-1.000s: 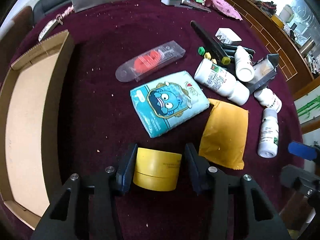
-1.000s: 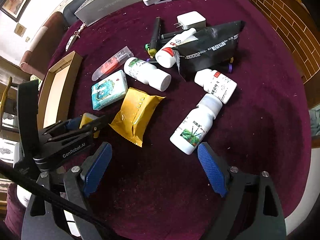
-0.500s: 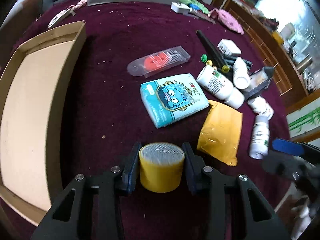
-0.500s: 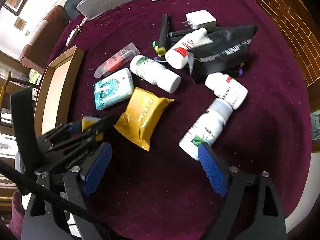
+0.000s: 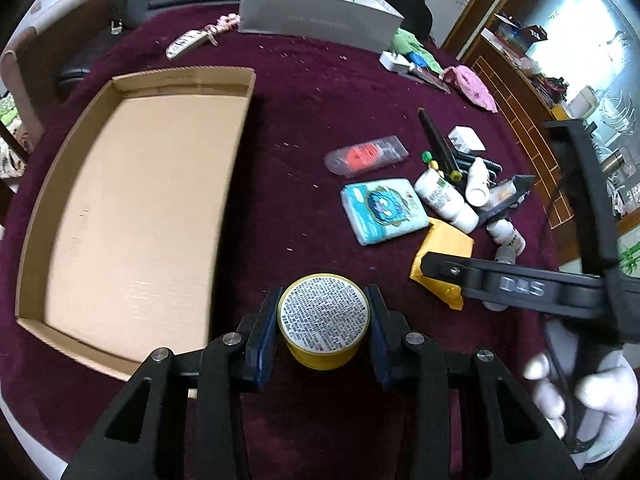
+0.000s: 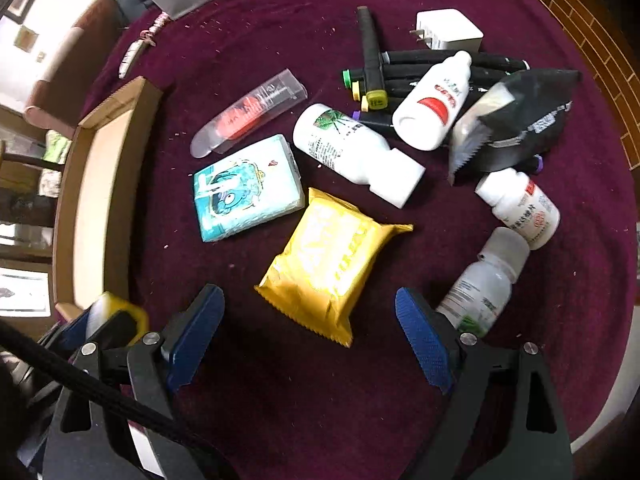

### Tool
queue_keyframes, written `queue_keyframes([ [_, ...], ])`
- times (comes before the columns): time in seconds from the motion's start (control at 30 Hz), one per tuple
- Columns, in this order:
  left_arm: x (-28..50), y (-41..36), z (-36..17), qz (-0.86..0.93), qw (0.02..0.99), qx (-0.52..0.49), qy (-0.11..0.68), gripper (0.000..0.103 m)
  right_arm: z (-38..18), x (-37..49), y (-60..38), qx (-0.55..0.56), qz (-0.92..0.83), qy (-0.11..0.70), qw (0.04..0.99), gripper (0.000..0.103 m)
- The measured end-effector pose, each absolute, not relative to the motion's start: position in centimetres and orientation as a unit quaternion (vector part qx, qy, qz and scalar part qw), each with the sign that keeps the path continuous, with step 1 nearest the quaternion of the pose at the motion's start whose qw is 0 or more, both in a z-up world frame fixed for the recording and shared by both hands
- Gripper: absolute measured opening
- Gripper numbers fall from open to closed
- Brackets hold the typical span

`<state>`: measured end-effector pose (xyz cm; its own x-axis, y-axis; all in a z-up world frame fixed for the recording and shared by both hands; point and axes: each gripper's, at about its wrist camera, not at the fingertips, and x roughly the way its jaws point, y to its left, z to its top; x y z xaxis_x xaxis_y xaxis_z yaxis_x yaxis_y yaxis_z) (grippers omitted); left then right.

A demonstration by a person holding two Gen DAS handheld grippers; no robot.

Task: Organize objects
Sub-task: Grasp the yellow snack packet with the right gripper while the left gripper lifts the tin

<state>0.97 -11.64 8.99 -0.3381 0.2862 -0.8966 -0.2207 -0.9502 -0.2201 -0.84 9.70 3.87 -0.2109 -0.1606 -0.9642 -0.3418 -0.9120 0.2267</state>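
The left claw [image 5: 323, 316] holds a small round yellow tin [image 5: 323, 314], its printed flat end facing up. The cardboard box [image 5: 132, 208] lies just to its left, open and shallow. The right claw [image 6: 310, 334] is wide open over the soft, shiny yellow pack [image 6: 332, 256].
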Motion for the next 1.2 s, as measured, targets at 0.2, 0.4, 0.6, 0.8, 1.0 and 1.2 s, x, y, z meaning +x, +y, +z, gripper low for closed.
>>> queue_keyframes([
  [0.2, 1.1, -13.1, 9.4, 0.821, 0.148, -0.551, -0.024, 0.034, 2.6, -2.0, 8.5, -0.639, 0.744, 0.17, 0.093, 0.061],
  [0.4, 0.5, -15.2, 10.1, 0.825, 0.145, -0.546, -0.028, 0.034, 2.2, -0.6, 10.2, -0.634, 0.732, 0.241, 0.072, 0.028],
  [0.6, -0.5, -17.1, 10.6, 0.827, 0.151, -0.541, -0.035, 0.034, 3.0, 0.2, 11.2, -0.623, 0.733, 0.263, 0.073, 0.024],
  [0.8, -0.9, -17.8, 10.9, 0.827, 0.16, -0.538, -0.03, 0.034, 3.2, 0.3, 11.7, -0.608, 0.733, 0.283, 0.114, 0.038],
  [1.0, -1.0, -18.6, 11.1, 0.826, 0.171, -0.536, -0.032, 0.034, 2.5, -2.0, 10.4, -0.615, 0.718, 0.282, 0.162, 0.061],
  [1.2, -1.2, -20.2, 10.8, 0.825, 0.171, -0.537, -0.035, 0.034, 1.8, -3.0, 8.8, -0.616, 0.725, 0.239, 0.196, 0.048],
])
